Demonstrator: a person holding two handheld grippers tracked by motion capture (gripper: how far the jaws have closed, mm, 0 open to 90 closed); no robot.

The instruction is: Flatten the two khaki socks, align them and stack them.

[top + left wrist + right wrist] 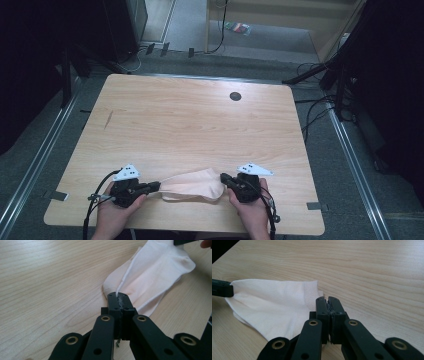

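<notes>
The left tongs (119, 298) are pressed together on a pinch of the pale sock (155, 272) at one end. The right tongs (328, 305) are pressed together at the sock's other end, by its ribbed cuff (310, 293); fabric shows between the jaws, so they seem to pinch it. In the high view the sock (192, 184) lies stretched between both tongs near the tabletop's (190, 120) near edge. Beyond it the wood is open up to a small dark hole (235, 96) toward the far edge.
</notes>
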